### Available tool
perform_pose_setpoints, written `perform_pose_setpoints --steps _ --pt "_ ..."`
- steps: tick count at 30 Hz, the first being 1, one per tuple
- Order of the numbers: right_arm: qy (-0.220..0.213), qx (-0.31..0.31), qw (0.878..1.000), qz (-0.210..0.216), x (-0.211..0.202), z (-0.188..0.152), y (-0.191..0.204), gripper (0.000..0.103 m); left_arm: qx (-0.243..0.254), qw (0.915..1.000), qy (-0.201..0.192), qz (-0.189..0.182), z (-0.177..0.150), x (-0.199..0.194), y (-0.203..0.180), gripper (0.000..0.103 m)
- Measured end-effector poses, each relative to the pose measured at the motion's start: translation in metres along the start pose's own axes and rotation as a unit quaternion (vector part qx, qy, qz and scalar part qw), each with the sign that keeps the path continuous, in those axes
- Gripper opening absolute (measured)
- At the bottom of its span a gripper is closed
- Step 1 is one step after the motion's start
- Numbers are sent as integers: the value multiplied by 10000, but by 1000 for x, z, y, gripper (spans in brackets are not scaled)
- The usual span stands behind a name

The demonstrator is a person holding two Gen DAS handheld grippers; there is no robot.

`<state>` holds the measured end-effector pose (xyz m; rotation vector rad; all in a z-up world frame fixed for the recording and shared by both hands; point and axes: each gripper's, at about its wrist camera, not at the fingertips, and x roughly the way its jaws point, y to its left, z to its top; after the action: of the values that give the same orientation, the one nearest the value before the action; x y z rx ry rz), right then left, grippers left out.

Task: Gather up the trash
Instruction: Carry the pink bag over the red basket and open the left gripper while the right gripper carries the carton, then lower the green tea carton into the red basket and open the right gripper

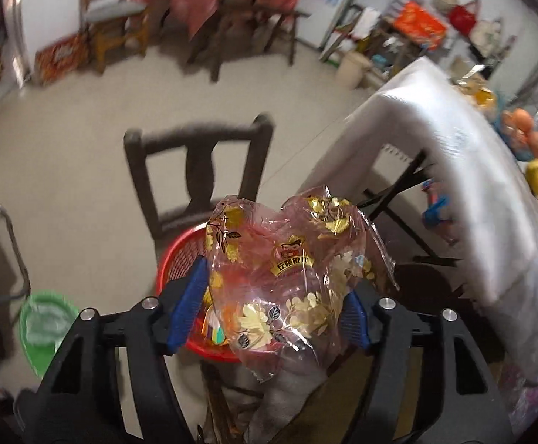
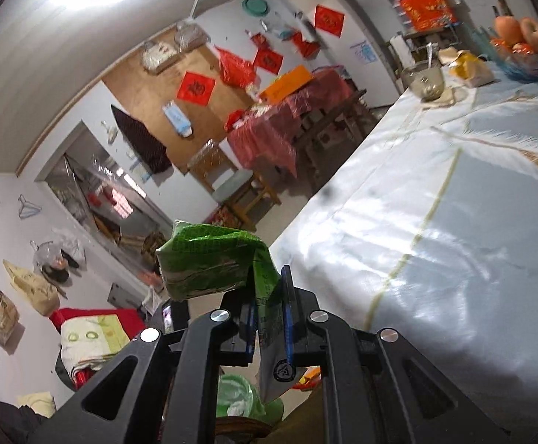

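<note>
- Left wrist view: left tool [image 1: 272, 303] released, jaws wide, clear wrapper [image 1: 291, 277] loose between them above the red basket [image 1: 180, 255]. Wrapper looked light, crinkly and slippery; best pinched at an edge.
- Right wrist view: right tool [image 2: 269, 314] clenched on the green packet [image 2: 209, 262], a limp film, beside the desk [image 2: 453, 222]; no red basket seen.

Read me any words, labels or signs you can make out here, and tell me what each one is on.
"丘陵拉面" is my uncertain reading of the gold banner on the clear wrapper.
Green packet: print too small to read.
Red diamond posters: one blurred character each, unreadable.
Orange box: gold print too blurred.
</note>
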<state>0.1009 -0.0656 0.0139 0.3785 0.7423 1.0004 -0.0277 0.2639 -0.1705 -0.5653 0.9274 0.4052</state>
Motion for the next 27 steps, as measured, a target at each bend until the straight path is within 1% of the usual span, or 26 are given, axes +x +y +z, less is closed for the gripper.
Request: perform_pose_setpoints --steps 2,3,5,7,9,11,14,17,20,21,22,23,25,27 --pt "117 1 9999 29 12 -1 3 12 -143 9999 71 -45 1 2 8 72" --pt "192 -1 9998 47 20 -1 3 12 -197 9997 85 -83 1 3 12 78" --pt "339 4 9994 68 34 -3 5 12 -270 9994 134 -146 0 5 15 81" --pt "485 11 9988 90 46 -4 7 12 -262 9993 235 -84 0 11 16 85" --pt "618 -17 9980 105 57 -6 10 12 -242 9989 409 60 0 20 16 93" --pt "689 -41 9976 101 64 -8 12 12 -289 9978 588 111 0 26 19 93" --pt "798 -88 9968 64 74 -11 16 12 -400 9967 706 91 -2 30 23 93" --pt "907 -147 9958 17 85 -13 19 12 -559 9963 610 238 -2 26 29 93" --pt "1050 -230 9942 -73 98 -18 24 12 -665 9940 290 824 1 17 36 94" --pt "1104 -249 9935 -84 104 -20 26 12 -728 9902 148 1186 2 13 41 94" --pt "1149 -271 9930 -95 107 -22 27 12 -778 9876 84 1363 2 11 44 94" --pt "1186 -290 9925 -107 111 -24 29 12 -903 9829 3 1603 3 7 51 95" --pt "1265 -341 9912 -160 120 -26 32 12 -1141 9770 -83 1801 5 3 63 95" --pt "1355 -435 9895 -246 130 -29 37 12 -1387 9715 -143 1916 6 0 76 95"
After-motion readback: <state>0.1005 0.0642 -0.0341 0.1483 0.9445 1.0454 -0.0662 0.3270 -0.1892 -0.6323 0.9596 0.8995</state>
